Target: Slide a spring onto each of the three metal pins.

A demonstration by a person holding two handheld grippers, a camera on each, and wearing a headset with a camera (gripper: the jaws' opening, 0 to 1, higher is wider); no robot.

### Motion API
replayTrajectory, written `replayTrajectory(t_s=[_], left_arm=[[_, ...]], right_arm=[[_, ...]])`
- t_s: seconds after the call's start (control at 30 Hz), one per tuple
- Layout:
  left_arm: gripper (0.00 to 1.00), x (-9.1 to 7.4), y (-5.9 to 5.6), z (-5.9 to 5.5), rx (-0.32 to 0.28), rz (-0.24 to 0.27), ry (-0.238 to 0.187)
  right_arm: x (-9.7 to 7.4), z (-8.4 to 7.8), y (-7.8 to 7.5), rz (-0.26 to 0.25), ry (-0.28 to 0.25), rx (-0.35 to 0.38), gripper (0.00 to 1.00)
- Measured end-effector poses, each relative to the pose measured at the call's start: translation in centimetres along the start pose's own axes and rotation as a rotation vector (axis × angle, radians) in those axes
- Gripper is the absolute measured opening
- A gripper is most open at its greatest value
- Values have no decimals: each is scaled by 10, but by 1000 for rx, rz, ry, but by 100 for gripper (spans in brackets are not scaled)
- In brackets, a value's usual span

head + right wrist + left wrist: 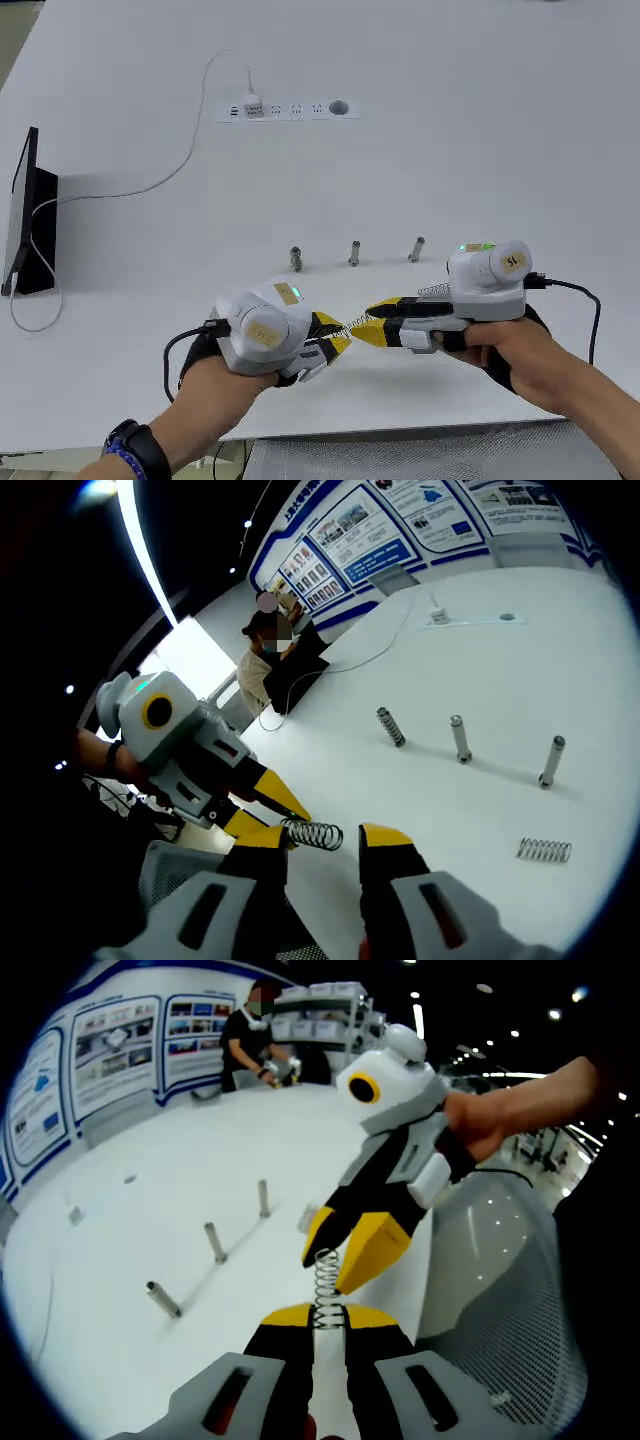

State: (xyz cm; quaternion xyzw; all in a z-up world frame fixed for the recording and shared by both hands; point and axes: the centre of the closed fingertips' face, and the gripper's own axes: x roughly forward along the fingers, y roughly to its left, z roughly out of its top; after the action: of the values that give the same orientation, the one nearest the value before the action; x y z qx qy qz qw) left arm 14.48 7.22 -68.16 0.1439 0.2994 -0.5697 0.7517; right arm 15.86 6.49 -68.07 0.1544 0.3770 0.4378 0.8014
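**One pin loaded, two left to fill**

One spring is seen seated on the leftmost pin (389,726), so roughly a third of the task is judged done. The middle pin (460,738) and the right pin (551,761) stand bare on the white worktop (450,150).

A second spring (325,1285) is held in the air in front of the pins, clamped at one end by the left claw (325,1316), whose jaws are closed on it. Its free end is met by the right claw (324,840), whose jaws stand apart on either side of it without pinching. A handover or a re-grip is judged to be the step in hand.

A third spring (544,850) lies loose on the worktop near the right pin, not yet picked up.

A sticker (513,262) on the right claw's housing appears to read "14", though this cannot be confirmed. Wall posters (400,525) carry text that is too small to be read.
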Motion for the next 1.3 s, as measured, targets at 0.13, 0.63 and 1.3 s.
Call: replayTrajectory(t_s=[0.13, 0.63, 1.3], left_arm=[[10, 1, -3, 1, 8, -10, -2], [10, 3, -3, -4, 29, -30, 17], [10, 5, -3, 3, 67, -54, 4]], right_arm=[[1, -4, 2, 10, 10, 21, 28], [-2, -6, 6, 37, 19, 49, 21], [-12, 10, 13, 64, -8, 68, 12]])
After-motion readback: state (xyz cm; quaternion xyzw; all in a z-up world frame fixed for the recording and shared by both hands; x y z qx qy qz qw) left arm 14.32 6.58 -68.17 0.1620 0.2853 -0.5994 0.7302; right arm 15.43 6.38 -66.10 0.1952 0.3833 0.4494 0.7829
